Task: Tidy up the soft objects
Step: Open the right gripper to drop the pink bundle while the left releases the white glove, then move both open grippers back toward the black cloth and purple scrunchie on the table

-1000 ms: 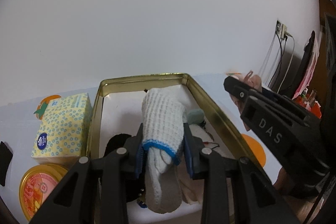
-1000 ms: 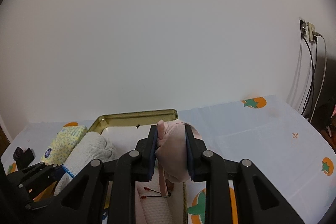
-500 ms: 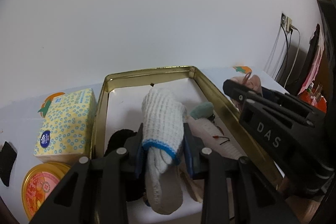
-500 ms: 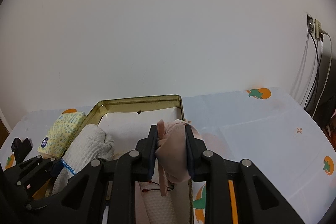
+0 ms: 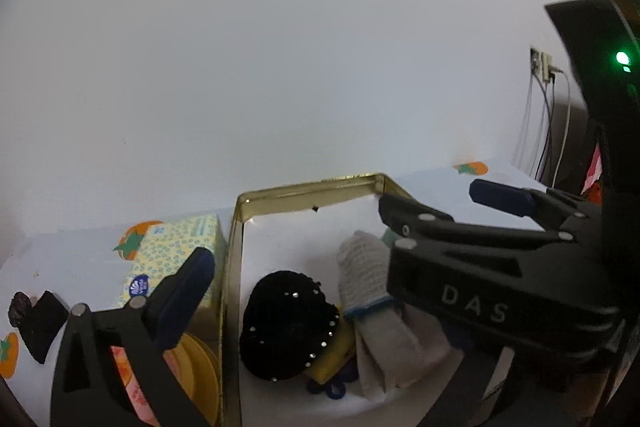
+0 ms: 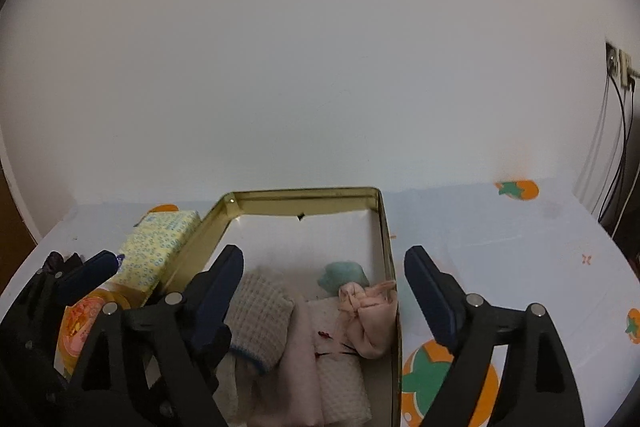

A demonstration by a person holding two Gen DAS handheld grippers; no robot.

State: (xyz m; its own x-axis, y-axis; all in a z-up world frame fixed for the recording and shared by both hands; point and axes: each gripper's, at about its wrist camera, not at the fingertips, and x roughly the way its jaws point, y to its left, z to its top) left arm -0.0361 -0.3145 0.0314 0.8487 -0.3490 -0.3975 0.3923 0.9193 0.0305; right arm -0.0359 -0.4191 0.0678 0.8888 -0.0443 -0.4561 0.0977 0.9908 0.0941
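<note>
A gold tin (image 5: 312, 187) (image 6: 300, 193) stands on the tablecloth and holds the soft things. A white knit glove with a blue cuff (image 5: 360, 267) (image 6: 260, 315) lies in it beside a black studded hat (image 5: 288, 323). By the tin's right wall lies a crumpled pink cloth (image 6: 368, 319). My left gripper (image 5: 320, 291) is opening above the tin with no pad on the glove; its right finger is hidden behind the right gripper's body. My right gripper (image 6: 326, 275) is also opening, and the pink cloth lies loose below its jaws.
A yellow tissue pack (image 5: 176, 251) (image 6: 160, 247) and a round orange-lidded tin (image 5: 200, 367) (image 6: 80, 323) sit left of the gold tin. A black item (image 5: 40, 319) lies further left. A teal piece (image 6: 344, 275), a folded pink cloth and a white waffle cloth (image 6: 340, 367) are also inside. Cables hang on the right wall.
Both grippers have let go: the glove left the left jaws and the pink cloth left the right jaws, and both now lie in the tin. The left view has swung leftward.
</note>
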